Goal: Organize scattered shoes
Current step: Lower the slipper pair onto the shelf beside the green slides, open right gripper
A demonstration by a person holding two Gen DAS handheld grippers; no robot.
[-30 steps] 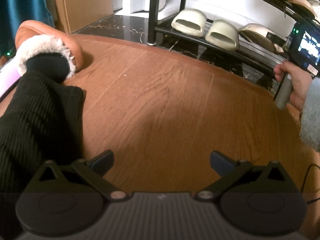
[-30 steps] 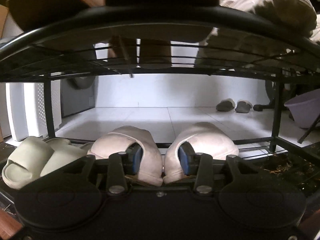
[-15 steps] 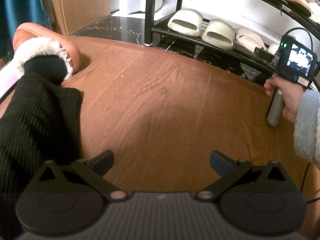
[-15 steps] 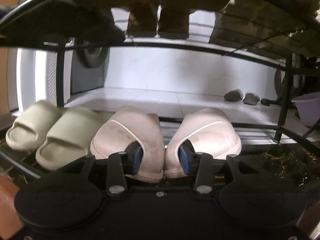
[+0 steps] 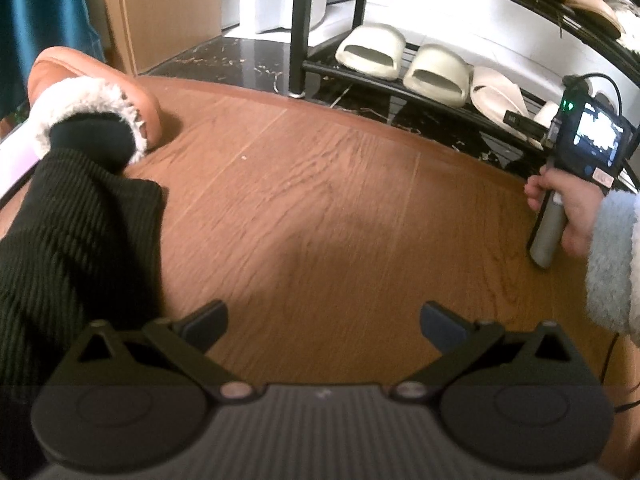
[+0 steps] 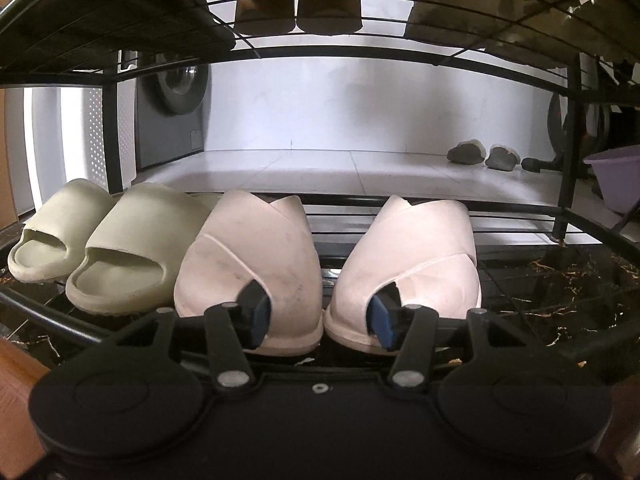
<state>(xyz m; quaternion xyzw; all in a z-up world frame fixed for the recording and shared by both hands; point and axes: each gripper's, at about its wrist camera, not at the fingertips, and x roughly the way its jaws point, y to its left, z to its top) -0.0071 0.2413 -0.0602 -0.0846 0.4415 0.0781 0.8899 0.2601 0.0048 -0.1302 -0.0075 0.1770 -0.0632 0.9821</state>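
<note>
Two pale pink slippers (image 6: 260, 264) (image 6: 416, 264) lie side by side on the lower shelf of a black wire shoe rack (image 6: 520, 208). My right gripper (image 6: 320, 316) is at their near ends, its jaws opening. A blue pad (image 6: 258, 316) sits at each slipper, with the slippers' neighbouring sides between the pads and a narrow gap between the slippers. Left of them lie two beige slides (image 6: 124, 248). My left gripper (image 5: 322, 320) hangs open over the wooden floor (image 5: 320, 200) with nothing between its fingers.
The upper shelf (image 6: 360, 48), just above the slippers, carries more shoes. A person's foot in a brown fur-lined slipper (image 5: 96, 92) and a black trouser leg fill the left of the left wrist view. Grey slippers (image 6: 464, 156) and a purple basin (image 6: 616, 176) are behind the rack.
The right gripper sank toward the lower shelf and its jaws widened. The two pink slippers, pinched together before, have parted. The left gripper stayed put.
</note>
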